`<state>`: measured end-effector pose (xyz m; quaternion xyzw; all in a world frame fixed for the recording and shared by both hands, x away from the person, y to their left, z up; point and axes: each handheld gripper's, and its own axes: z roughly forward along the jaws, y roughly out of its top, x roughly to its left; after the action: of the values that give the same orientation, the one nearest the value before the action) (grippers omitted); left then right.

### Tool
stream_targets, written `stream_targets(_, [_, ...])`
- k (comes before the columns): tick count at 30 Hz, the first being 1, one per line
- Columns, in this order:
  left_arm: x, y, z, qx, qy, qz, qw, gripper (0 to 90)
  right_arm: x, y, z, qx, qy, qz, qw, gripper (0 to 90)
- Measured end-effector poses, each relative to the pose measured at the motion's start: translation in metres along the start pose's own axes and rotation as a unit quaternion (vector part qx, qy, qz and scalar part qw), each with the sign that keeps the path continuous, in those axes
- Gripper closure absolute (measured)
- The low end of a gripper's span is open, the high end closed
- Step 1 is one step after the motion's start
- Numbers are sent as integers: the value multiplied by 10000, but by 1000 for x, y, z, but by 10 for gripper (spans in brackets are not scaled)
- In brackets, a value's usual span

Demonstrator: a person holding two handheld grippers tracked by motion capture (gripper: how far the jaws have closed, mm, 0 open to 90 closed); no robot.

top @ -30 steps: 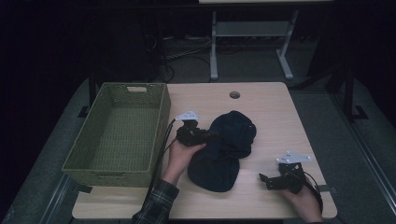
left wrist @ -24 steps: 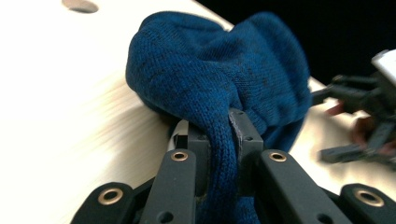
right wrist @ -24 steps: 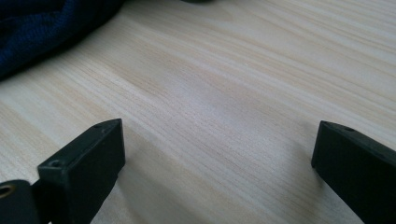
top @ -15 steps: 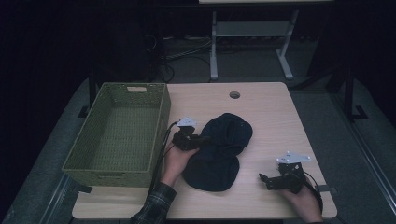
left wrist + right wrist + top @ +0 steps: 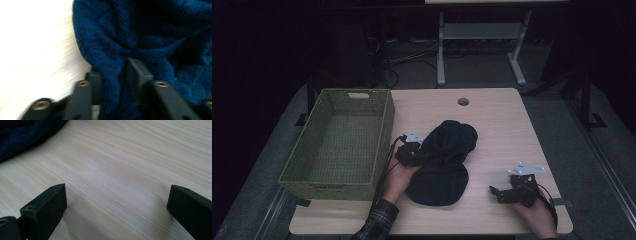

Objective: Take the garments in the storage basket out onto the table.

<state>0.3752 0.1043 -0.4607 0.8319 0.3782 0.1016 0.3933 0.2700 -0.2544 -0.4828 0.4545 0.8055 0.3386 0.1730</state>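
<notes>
A dark navy knitted garment lies crumpled in the middle of the pale wooden table. My left gripper is at the garment's left edge, shut on a fold of the blue knit, which bunches between its two jaws. My right gripper rests low over the table near the front right corner, open, with bare wood between its jaws. A corner of the garment shows at the far left of the right gripper view.
A green woven basket with nothing in it stands along the table's left side, close to my left hand. A round cable hole sits near the table's far edge. A metal stand and cables lie on the floor beyond.
My left gripper has pulled back toward me and to the left with the knit in it, and the garment has shifted and stretched with it. The right gripper has stayed put.
</notes>
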Motion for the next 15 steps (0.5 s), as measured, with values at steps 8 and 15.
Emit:
stream_targets(8, [-2, 4, -16, -117, 145, -4, 9998, 328, 0, 0, 0, 1, 0, 1, 10000, 23])
stream_targets(15, [-7, 8, -28, -226, 133, 28, 9997, 233, 0, 0, 0, 1, 1, 0, 10000, 23])
